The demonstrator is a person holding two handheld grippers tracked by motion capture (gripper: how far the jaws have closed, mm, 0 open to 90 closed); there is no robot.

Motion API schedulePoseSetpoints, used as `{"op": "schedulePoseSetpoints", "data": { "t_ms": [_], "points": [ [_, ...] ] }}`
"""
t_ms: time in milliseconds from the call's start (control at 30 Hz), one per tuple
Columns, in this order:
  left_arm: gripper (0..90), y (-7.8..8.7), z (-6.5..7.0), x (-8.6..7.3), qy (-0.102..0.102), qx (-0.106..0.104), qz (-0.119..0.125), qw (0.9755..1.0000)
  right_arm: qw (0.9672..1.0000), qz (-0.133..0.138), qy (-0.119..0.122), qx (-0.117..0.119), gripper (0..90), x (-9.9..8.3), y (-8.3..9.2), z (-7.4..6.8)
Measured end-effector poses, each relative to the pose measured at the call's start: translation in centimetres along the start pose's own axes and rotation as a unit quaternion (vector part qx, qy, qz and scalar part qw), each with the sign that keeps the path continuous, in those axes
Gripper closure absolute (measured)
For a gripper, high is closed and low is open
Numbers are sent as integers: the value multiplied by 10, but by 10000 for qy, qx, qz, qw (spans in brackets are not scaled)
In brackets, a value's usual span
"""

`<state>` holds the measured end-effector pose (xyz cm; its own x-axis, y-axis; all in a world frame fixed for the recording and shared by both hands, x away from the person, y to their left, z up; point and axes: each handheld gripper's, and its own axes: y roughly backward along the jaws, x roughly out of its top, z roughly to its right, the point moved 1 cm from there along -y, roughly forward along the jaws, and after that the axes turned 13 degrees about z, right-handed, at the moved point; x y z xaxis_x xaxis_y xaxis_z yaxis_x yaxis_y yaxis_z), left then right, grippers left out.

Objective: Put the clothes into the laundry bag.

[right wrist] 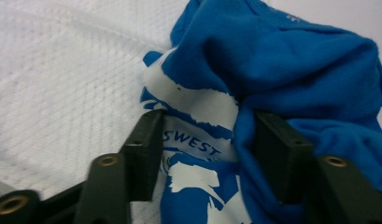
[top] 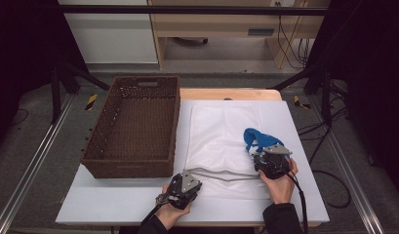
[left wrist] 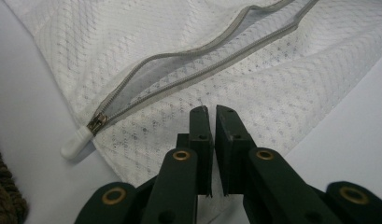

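**Blue Cloth Sat Between the Right Gripper's Jaws**

The right gripper (right wrist: 202, 149) had its two black jaws standing apart, with a bunched blue garment (right wrist: 282, 60) lying between them. The cloth carried a white print with letters reading "SWEST". It touched the inner face of both jaws, heaping up and away toward the upper right. Beneath it and to the left lay a white mesh bag (right wrist: 62, 79), its quilted weave spreading flat.
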<state>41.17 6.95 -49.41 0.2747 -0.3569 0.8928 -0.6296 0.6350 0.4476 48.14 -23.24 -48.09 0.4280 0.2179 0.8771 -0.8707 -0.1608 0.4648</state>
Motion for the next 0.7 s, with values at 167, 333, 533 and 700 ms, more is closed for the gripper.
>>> {"op": "schedulePoseSetpoints", "data": {
  "t_ms": [167,333,533,700],
  "points": [
    [848,0,0,0,-2,-1,-1,10000,9994,55,168,-294,782,-2,-2,4],
    [849,0,-1,0,30,-7,-18,10000,9981,207,-34,-585,834,3,5,23],
    [851,0,-1,0,71,-26,-7,10000,9978,179,-38,-631,824,1,11,38],
    [865,0,-2,0,114,-30,-11,9999,9986,196,-148,-464,694,-5,8,34]
  ]
}}
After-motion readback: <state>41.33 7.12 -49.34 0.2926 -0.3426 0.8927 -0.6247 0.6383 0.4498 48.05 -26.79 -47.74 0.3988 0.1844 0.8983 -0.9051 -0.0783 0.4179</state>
